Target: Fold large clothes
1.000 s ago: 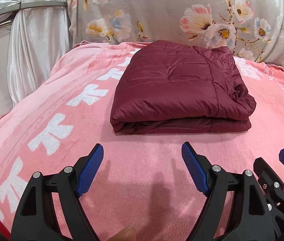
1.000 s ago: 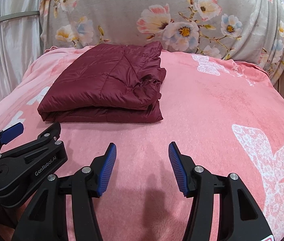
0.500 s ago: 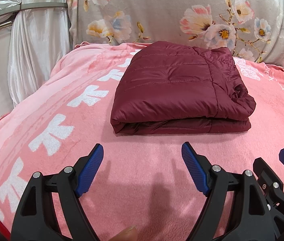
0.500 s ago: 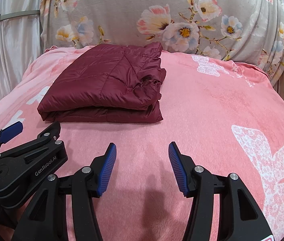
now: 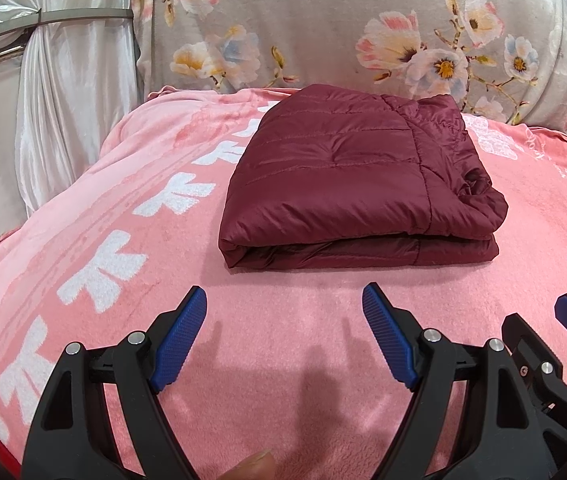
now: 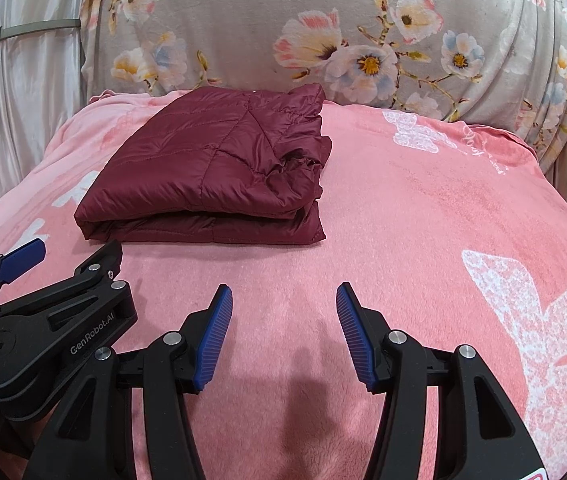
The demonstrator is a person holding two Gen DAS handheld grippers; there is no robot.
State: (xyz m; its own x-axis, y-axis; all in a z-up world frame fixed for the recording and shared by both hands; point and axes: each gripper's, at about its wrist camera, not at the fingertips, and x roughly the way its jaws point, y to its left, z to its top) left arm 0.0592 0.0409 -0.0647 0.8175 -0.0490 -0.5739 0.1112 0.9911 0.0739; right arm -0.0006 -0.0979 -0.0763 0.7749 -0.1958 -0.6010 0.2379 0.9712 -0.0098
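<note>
Listing contents: one maroon quilted jacket (image 5: pixel 347 184), folded into a compact rectangular bundle, lying on one pink blanket (image 5: pixel 283 320) printed with white butterfly shapes, toward its far side. One grey floral cloth (image 5: pixel 323 28) draped upright behind; one pale satin curtain (image 5: pixel 63 100) at far left. Two grippers: left gripper (image 5: pixel 283 336), fingers (image 5: pixel 181 338) spread wide, nothing between them; right gripper (image 6: pixel 283 332), fingers (image 6: pixel 211 340) partly apart, nothing held. Both sit side by side above bare blanket, near the jacket's front edge, not touching it. One fingertip (image 5: pixel 253 468) shows at the left view's bottom edge.
</note>
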